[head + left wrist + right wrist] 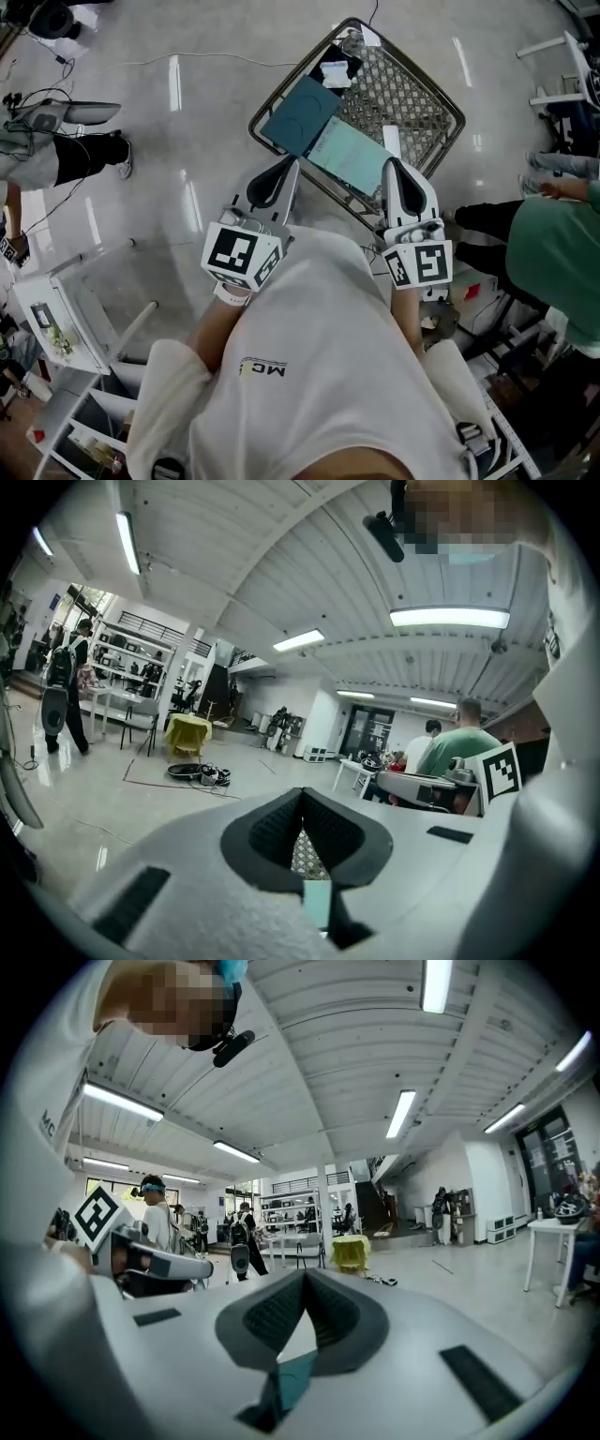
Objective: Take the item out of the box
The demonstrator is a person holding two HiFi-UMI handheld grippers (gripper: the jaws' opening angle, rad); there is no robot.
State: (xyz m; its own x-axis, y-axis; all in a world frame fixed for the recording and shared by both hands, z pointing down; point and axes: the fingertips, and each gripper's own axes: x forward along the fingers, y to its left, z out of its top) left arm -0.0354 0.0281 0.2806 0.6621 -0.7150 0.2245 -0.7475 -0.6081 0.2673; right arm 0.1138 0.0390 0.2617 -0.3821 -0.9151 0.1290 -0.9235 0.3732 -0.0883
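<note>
A wire-mesh basket (pixel 441 105) stands on the pale floor ahead of me. Inside it lie a dark teal box (pixel 300 114) and, beside it, a lighter teal flat item (pixel 349 155); a small black and white thing (pixel 336 67) sits at the far end. I hold both grippers up in front of my chest, above the basket's near rim. The left gripper (pixel 291 164) (pixel 301 794) and the right gripper (pixel 392 167) (pixel 305 1274) are both shut, pads meeting at the tips with nothing between them. Slivers of mesh (pixel 305 855) and teal (pixel 292 1380) show below the jaws.
A person in a green top (pixel 562 253) sits close at the right. Another person's dark-trousered legs (pixel 84 155) are at the left. A white rack (pixel 56 319) stands at the lower left. Cables trail on the floor at the upper left.
</note>
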